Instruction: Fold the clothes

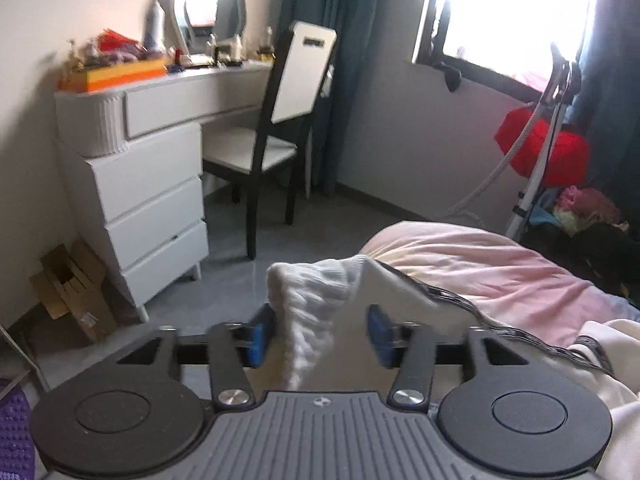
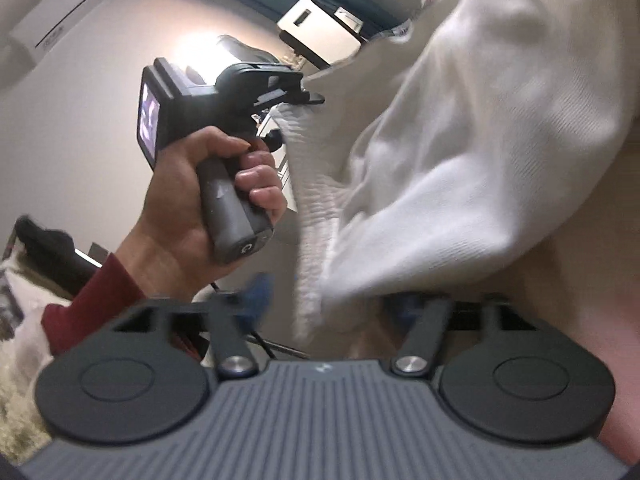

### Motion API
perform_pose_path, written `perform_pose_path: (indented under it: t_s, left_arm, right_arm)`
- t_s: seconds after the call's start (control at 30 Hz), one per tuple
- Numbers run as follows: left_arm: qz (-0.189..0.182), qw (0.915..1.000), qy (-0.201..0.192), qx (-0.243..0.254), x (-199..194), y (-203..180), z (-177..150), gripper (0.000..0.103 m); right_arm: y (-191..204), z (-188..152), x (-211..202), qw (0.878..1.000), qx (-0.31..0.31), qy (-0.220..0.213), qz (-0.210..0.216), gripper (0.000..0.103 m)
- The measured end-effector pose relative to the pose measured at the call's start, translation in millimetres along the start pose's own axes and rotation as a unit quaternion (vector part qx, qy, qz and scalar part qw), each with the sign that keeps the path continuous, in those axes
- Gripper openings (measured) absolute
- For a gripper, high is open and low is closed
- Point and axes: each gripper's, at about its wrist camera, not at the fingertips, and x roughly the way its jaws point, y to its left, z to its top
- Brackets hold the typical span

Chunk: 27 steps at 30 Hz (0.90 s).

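Observation:
A white ribbed knit garment [image 1: 312, 292] hangs bunched between the blue pads [image 1: 258, 338] of my left gripper [image 1: 320, 332]. The left pad touches the cloth and the right pad stands clear of it, so the jaws are open. In the right wrist view the same garment [image 2: 460, 140] drapes from the upper right down across my right gripper [image 2: 332, 304]. Its jaws are spread wide; one blue pad [image 2: 256, 296] shows blurred at the left and the other is hidden behind the cloth. A hand [image 2: 180, 208] in a dark red sleeve holds the left gripper [image 2: 296, 118] at the garment's ribbed edge.
A pink duvet [image 1: 480, 268] covers the bed to the right, with a dark cable [image 1: 500, 320] lying across it. A white dresser [image 1: 152, 184], a chair [image 1: 280, 120] and a cardboard box [image 1: 72, 292] stand on the grey floor to the left. A red item on a stand [image 1: 544, 148] is at the far right.

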Motion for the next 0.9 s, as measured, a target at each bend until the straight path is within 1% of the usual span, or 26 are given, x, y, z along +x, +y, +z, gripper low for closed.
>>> perform_pose_path:
  t_s: [0.03, 0.1, 0.17, 0.2, 0.23, 0.3, 0.4, 0.47, 0.57, 0.63, 0.77, 0.9]
  left_arm:
    - [0.004, 1.0, -0.007, -0.003, -11, -3, -4, 0.067]
    - [-0.011, 0.9998, -0.012, -0.013, -33, -10, -13, 0.073]
    - [-0.025, 0.9994, -0.021, -0.008, -58, -21, -23, 0.075]
    - [-0.03, 0.9992, -0.027, -0.003, -71, -27, -29, 0.076]
    - [-0.032, 0.9988, -0.036, 0.003, -84, -34, -34, 0.079]
    - [-0.043, 0.9978, -0.05, 0.012, -110, -49, -45, 0.08]
    - [-0.063, 0.9952, -0.069, 0.028, -150, -69, -60, 0.08]
    - [-0.077, 0.9932, -0.083, 0.028, -174, -85, -70, 0.082]
    - [-0.097, 0.991, -0.089, 0.025, -203, -108, -83, 0.083]
    - [-0.101, 0.9905, -0.088, 0.029, -217, -124, -91, 0.083]
    - [-0.116, 0.988, -0.089, 0.048, -237, -155, -109, 0.083]
    - [-0.126, 0.9864, -0.08, 0.069, -245, -187, -122, 0.083]
  right_arm:
    - [5, -1, -13, 1.0, -0.014, -0.007, -0.005, 0.089]
    - [16, -4, -38, 0.999, -0.043, -0.021, -0.014, 0.089]
    - [21, -8, -70, 0.997, -0.067, -0.039, -0.028, 0.088]
    - [25, -7, -87, 0.994, -0.085, -0.057, -0.04, 0.088]
    - [28, -7, -104, 0.99, -0.103, -0.077, -0.053, 0.088]
    - [33, -8, -140, 0.981, -0.138, -0.11, -0.079, 0.088]
    - [35, -6, -194, 0.966, -0.182, -0.143, -0.114, 0.088]
    - [34, -5, -227, 0.956, -0.205, -0.164, -0.133, 0.088]
    - [28, -8, -267, 0.942, -0.216, -0.19, -0.172, 0.088]
    - [25, -10, -293, 0.932, -0.225, -0.205, -0.198, 0.088]
    - [18, -17, -339, 0.912, -0.243, -0.228, -0.238, 0.088]
    - [3, -19, -366, 0.905, -0.237, -0.241, -0.259, 0.088]
